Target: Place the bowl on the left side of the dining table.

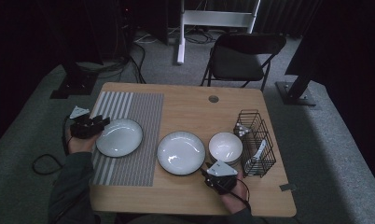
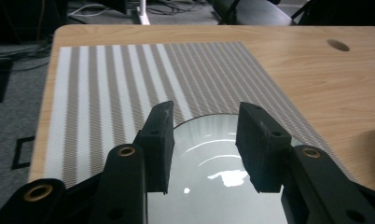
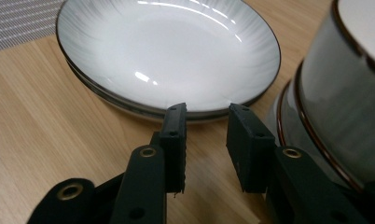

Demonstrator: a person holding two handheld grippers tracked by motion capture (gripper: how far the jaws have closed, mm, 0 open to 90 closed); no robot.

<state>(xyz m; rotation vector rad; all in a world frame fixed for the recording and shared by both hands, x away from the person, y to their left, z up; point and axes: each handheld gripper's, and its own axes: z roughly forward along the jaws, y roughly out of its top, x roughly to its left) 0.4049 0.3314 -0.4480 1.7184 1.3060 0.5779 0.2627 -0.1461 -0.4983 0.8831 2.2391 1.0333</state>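
Be careful with the plate on the mat point(image 1: 119, 137): your left tool point(image 1: 93, 125) hangs just over its left edge with its jaws apart and nothing between them, so a bump could push the plate across the striped mat point(image 1: 129, 112). Your right tool point(image 1: 212, 178) sits at the near side of the bench point(image 1: 190, 107), pointing at the middle plates point(image 1: 181, 152), and its jaws are apart too, holding nothing. There seem to be two plates stacked there, so you might grab both, or only nip the rim and let it slip. The stacked bowls point(image 1: 225, 147) stand just to the right of your right tool, and the wire rack point(image 1: 255, 142) is beyond them; a wide swing could knock them. Your left hand point(image 1: 80, 142) comes in from the left side, your right from the near edge.
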